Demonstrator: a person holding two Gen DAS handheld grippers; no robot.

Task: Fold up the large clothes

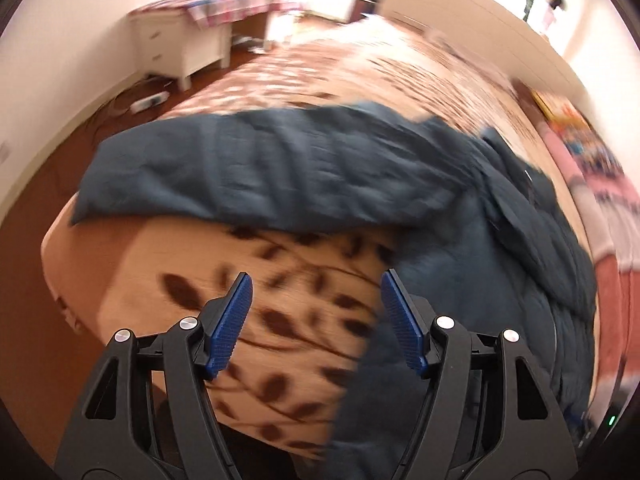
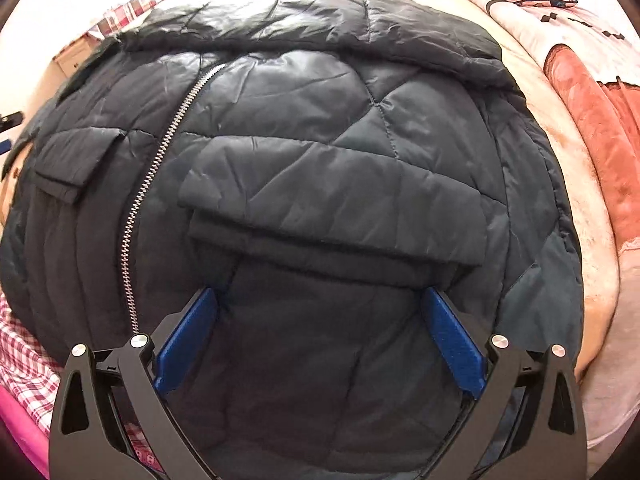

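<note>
A dark blue quilted jacket (image 2: pixel 320 160) lies spread on a bed, front up, with a silver zipper (image 2: pixel 160 160) and flap pockets (image 2: pixel 332 208). My right gripper (image 2: pixel 320 304) is open, its blue pads (image 2: pixel 452 336) pressed into the jacket's lower front just below a pocket flap. In the left wrist view the jacket (image 1: pixel 280 168) stretches across the bed, one sleeve reaching left. My left gripper (image 1: pixel 316 292) is open and empty above the leaf-patterned bedspread (image 1: pixel 260 320), its right pad next to the jacket's edge.
The bed has a floral cover (image 1: pixel 360 68). A white dresser (image 1: pixel 180 48) stands at the far wall, with a power strip (image 1: pixel 150 102) on the brown floor. A pink blanket (image 2: pixel 592 112) and pillows lie right of the jacket. Checked fabric (image 2: pixel 24 356) lies at the left.
</note>
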